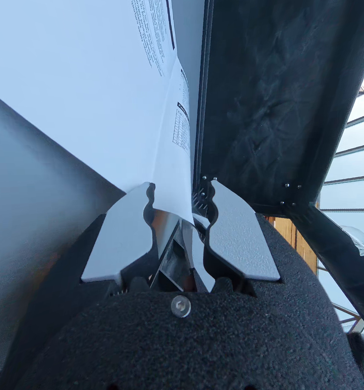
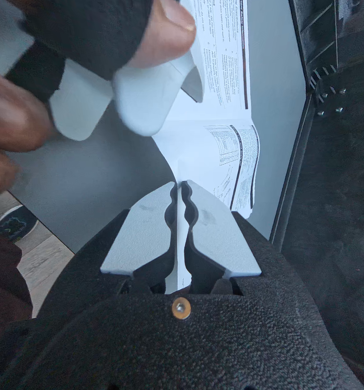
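A white printed paper sheet point(image 1: 113, 105) hangs upright in front of a grey surface. In the left wrist view my left gripper point(image 1: 182, 183) is open. The sheet's lower edge drops into the gap between its pale grey fingers point(image 1: 122, 238) without being clamped. In the right wrist view my right gripper point(image 2: 179, 182) is shut on the lower edge of the same sheet point(image 2: 198, 152), which bends above it. The left gripper point(image 2: 112, 135) shows at the upper left there, jaws apart, against the sheet's upper part, held by a hand point(image 2: 166, 35) in a black fingerless glove.
A black fabric panel point(image 1: 271, 105) with a dark frame and small screws stands just right of the sheet, also in the right wrist view point(image 2: 335, 190). A grey tabletop point(image 2: 92, 179) lies behind. Wooden floor point(image 2: 46, 253) and a shoe point(image 2: 14, 223) show at lower left. The gap from one gripper's tips to the other's is roughly 6 cm.
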